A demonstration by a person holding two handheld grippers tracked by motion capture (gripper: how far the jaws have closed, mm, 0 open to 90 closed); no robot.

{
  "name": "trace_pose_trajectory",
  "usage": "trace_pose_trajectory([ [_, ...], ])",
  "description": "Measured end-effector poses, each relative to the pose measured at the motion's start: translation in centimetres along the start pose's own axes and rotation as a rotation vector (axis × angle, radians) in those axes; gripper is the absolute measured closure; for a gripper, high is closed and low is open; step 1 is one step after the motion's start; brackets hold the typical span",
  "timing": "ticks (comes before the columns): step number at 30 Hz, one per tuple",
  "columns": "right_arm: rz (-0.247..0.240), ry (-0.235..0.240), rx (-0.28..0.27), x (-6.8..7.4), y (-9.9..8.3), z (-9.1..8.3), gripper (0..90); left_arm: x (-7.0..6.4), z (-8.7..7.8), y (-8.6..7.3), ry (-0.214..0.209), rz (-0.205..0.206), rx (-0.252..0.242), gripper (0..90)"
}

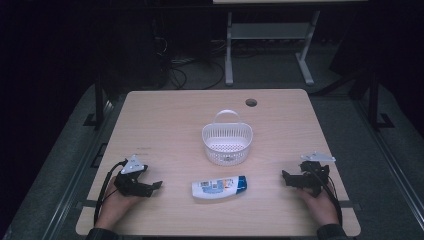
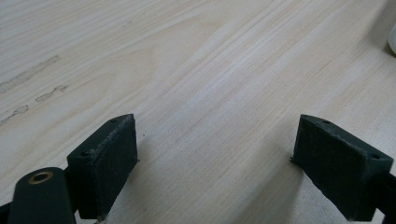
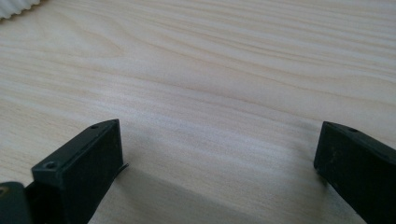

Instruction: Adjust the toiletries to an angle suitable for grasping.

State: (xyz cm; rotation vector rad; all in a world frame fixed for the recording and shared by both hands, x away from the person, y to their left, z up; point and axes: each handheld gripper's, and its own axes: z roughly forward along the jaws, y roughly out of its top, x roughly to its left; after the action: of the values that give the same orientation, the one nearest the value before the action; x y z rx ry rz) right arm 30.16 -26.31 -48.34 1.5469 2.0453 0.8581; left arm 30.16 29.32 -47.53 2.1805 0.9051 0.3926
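A white bottle with a blue end point(image 1: 220, 187) lies on its side near the table's front, between my two hands. Behind it stands a white perforated basket point(image 1: 227, 140) with a handle, empty as far as I see. My left gripper point(image 1: 156, 186) rests on the table at the front left, open, its jaws pointing right toward the bottle. In the left gripper view point(image 2: 215, 154) only bare wood lies between the jaws. My right gripper point(image 1: 285, 178) rests at the front right, open, pointing left. Its own view point(image 3: 219, 163) has bare wood between the jaws.
The light wooden table point(image 1: 165, 115) has a round cable hole point(image 1: 251, 102) at the back right. A sliver of the basket point(image 3: 16, 7) peeks into the right gripper view's top left. Beyond the table are a desk frame point(image 1: 270, 35) and floor cables point(image 1: 185, 70).
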Motion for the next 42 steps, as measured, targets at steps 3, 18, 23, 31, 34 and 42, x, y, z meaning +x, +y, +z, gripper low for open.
trace_pose_trajectory([
  [3,0.0,0.0,0.0,0.0,0.0,0.0,0.7,0.0,0.0,0.0,-0.003,0.002,0.0,12.9],
  [18,0.001,-0.001,0.0,0.0,0.0,0.0,0.7,0.3,-0.5,0.2,-0.014,-0.019,-0.005,33.1],
  [23,0.002,-0.001,0.0,0.0,0.0,0.0,0.7,0.3,-0.9,0.5,-0.06,-0.04,-0.006,54.3],
  [31,0.001,-0.001,0.0,0.0,0.0,0.0,0.7,-0.7,-1.4,2.2,-0.146,-0.035,-0.021,90.0],
  [34,0.002,0.002,0.002,0.1,0.0,0.0,0.7,-1.6,-1.4,3.0,-0.149,-0.005,-0.007,90.0],
  [42,-0.003,0.004,0.002,0.1,0.0,0.0,0.7,-3.0,-1.4,4.6,-0.172,0.041,-0.009,90.0],
])
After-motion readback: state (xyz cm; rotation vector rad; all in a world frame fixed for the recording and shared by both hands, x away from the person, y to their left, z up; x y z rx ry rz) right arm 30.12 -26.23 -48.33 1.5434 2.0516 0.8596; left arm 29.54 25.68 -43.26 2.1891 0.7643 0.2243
